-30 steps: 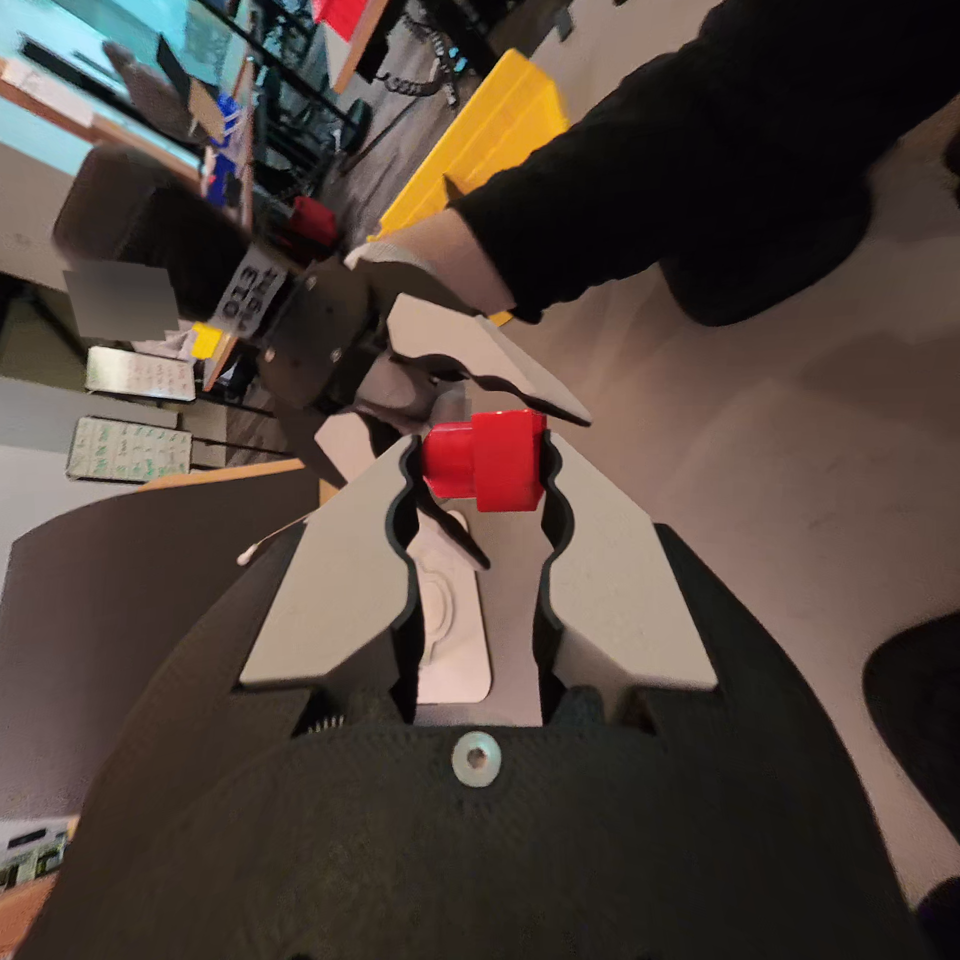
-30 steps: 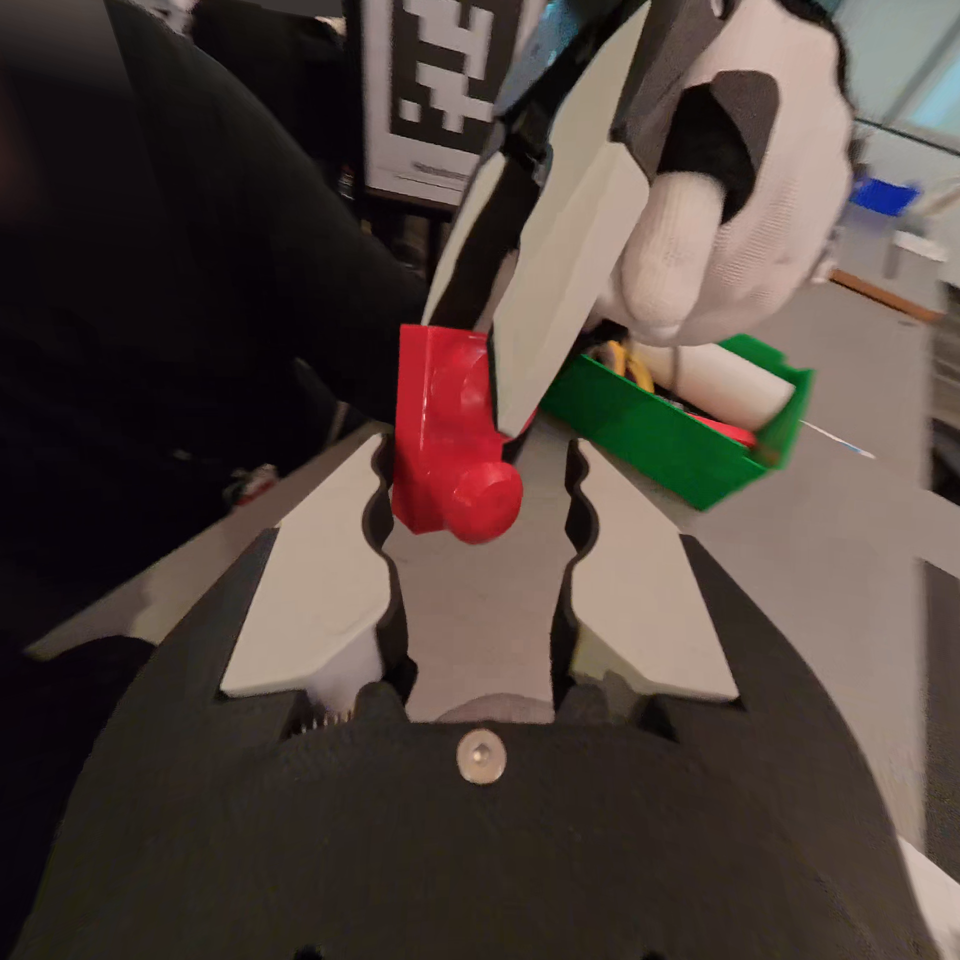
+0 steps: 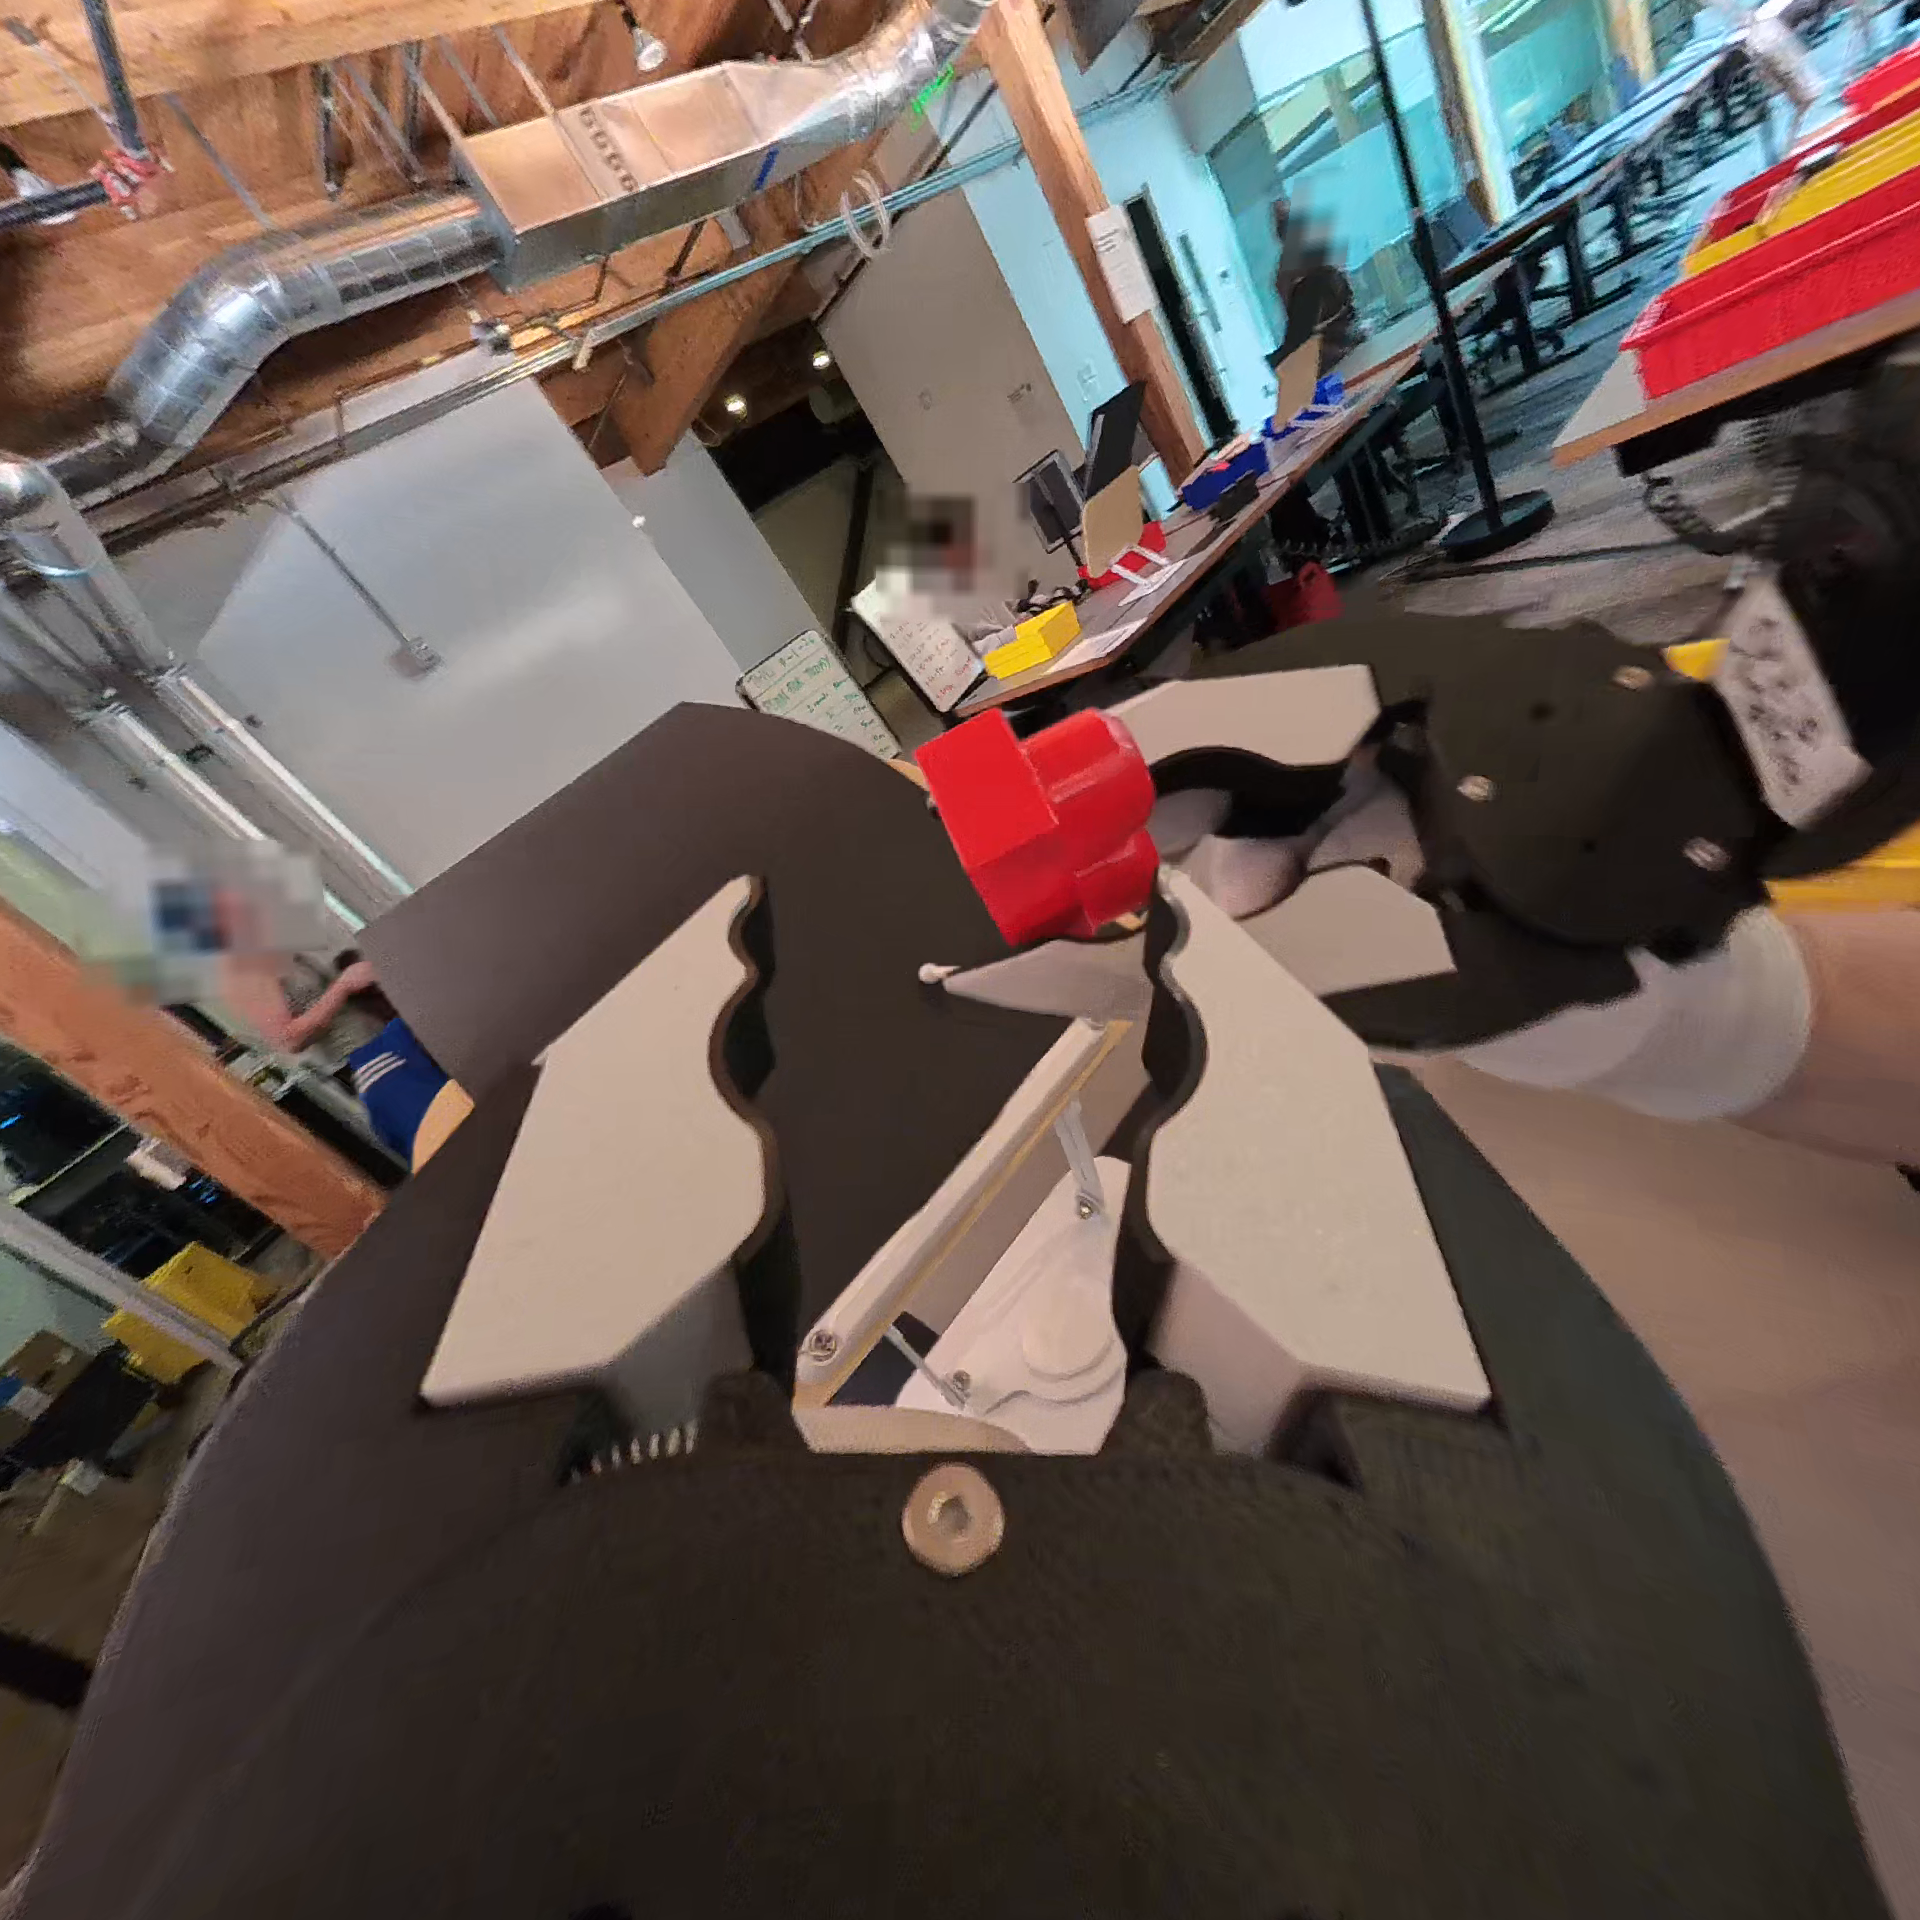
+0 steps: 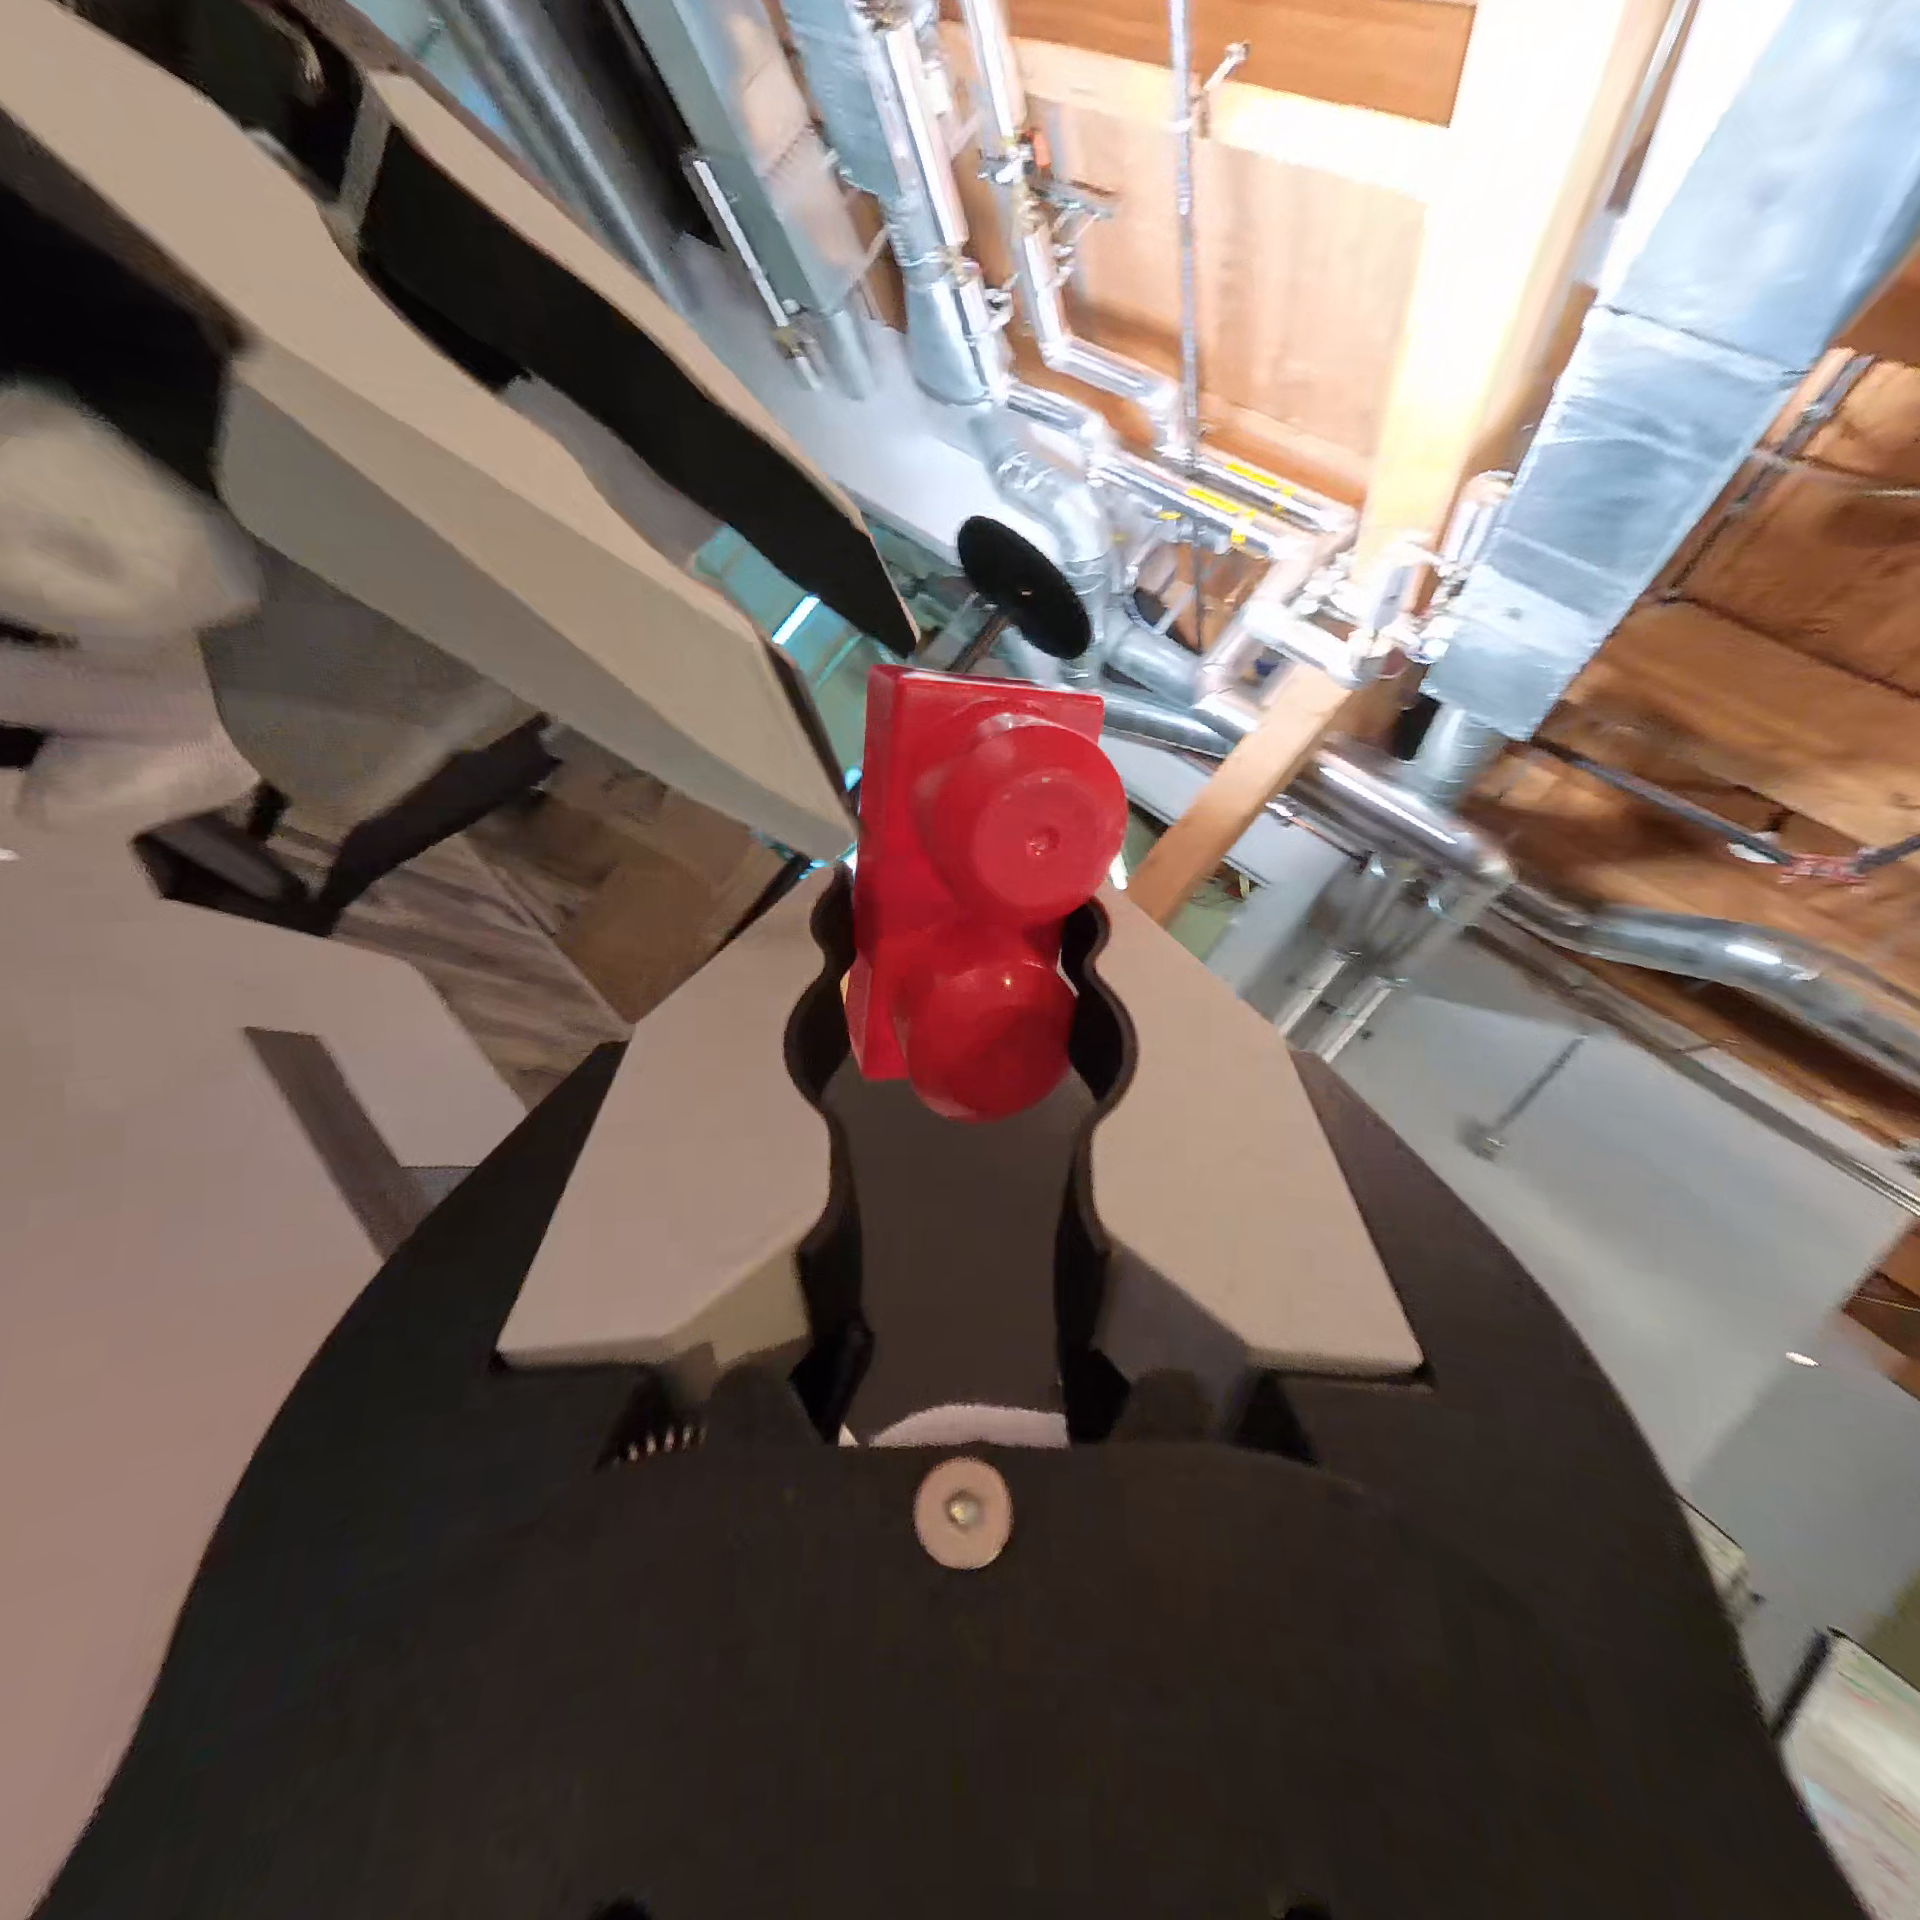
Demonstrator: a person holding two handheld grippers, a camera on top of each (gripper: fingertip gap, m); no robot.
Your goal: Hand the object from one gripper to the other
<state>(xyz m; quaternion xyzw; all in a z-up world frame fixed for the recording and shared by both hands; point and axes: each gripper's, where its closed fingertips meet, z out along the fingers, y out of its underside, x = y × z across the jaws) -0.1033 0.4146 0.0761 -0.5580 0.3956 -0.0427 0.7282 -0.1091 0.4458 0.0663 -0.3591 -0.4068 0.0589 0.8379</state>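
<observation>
since earlier frame: red block [image 4: 971, 904] gone from left gripper [image 3: 956, 997], now pinched between right gripper [image 4: 956, 987] fingertips, studs facing its camera. left jaws spread, empty, just beside block; whether one tip touches it, cannot tell. both views swung up toward ceiling ducts. step: handover looks done, release made. next: draw left clear without knocking block. count: one block, two studs, two grippers.

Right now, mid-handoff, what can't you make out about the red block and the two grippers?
1. Left wrist view: where the right gripper pinches the red block, hidden behind the block itself.
2. Left wrist view: whether the open left gripper touches the block; one fingertip overlaps it.
3. Right wrist view: left gripper's body, cut by the left edge; gloved hand blurred.
</observation>
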